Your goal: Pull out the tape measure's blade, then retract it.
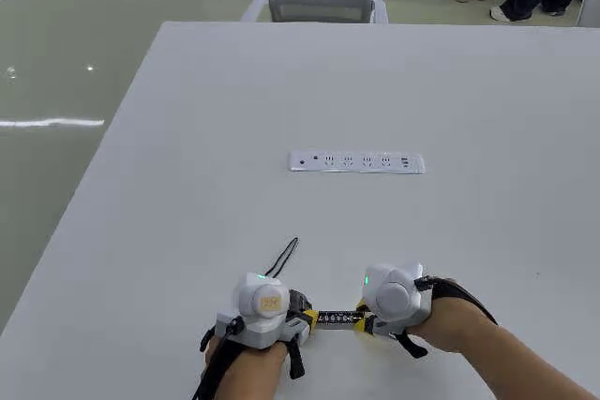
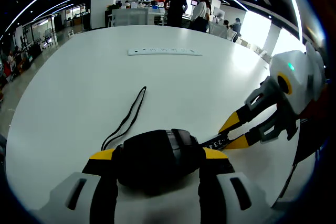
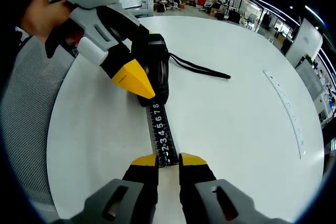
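Legibly numbered in right gripper view, tape blade (image 3: 161,129) sat pinched by right tongs (image 3: 168,160); left tongs (image 2: 157,156) clamped black case (image 3: 156,61).

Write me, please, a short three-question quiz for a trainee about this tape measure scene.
1. True or false: the left tongs are shut on the tape measure's case.
2. What do the right tongs grip? A) the case B) the blade's end C) a pen
3. Short answer: which long white item lies on the table, farther from the person than both grippers?

Key: 1 true. 2 B. 3 the power strip.
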`<move>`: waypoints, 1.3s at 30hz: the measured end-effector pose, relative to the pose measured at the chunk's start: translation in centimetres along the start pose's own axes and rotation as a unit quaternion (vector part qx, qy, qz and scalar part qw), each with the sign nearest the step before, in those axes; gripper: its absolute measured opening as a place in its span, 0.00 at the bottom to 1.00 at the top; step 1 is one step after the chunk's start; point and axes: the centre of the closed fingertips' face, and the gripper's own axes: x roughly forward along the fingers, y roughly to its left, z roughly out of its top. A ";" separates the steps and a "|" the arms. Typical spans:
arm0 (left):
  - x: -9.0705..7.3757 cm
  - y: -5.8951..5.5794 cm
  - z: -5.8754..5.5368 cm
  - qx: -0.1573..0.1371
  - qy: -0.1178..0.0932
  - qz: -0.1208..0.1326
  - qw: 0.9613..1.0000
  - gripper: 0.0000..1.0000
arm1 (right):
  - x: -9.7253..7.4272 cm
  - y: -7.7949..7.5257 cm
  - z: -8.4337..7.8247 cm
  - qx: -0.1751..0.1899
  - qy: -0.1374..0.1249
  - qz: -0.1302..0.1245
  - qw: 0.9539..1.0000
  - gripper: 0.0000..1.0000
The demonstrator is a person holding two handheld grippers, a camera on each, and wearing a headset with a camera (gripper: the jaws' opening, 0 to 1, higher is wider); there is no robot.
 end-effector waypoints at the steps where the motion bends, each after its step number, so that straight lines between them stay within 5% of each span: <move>1: 0.0 0.0 0.0 0.000 0.000 0.000 1.000 0.59 | 0.0 0.1 0.2 0.001 0.000 0.000 1.000 0.13; 39: 0.0 0.0 0.0 -0.002 -0.002 -0.001 1.000 0.59 | 1.0 0.6 2.3 -0.004 -0.005 0.007 1.000 0.13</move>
